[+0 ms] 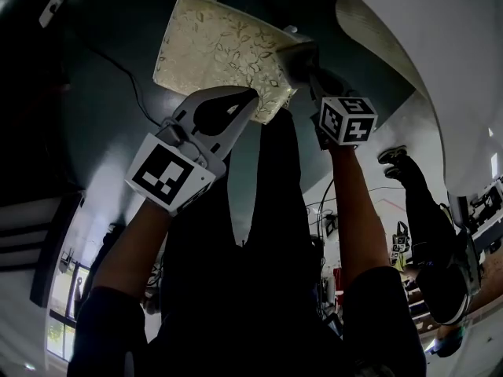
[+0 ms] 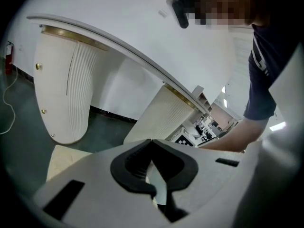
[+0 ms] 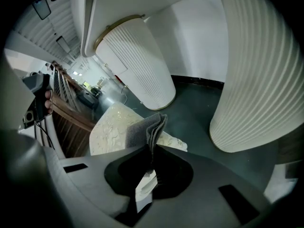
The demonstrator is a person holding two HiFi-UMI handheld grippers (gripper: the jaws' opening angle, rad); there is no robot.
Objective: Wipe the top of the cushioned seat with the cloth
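Cushioned seat (image 1: 216, 53) wipe prob. just starting: your right gripper (image 3: 152, 146) jaws pinch the cloth (image 3: 146, 129) at its edge, left gripper (image 2: 151, 144) jaws pressed together & empty; next, sweep across.

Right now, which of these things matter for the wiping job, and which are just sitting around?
In the job: cushioned seat; grey cloth; right claw, shut on the cloth.
Just around: ribbed white pedestals; floor cable; a person off to the side.

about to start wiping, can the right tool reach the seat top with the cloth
Probably yes: the right tool is shut on the grey cloth, right at a corner of the cushioned seat, with nothing between them.
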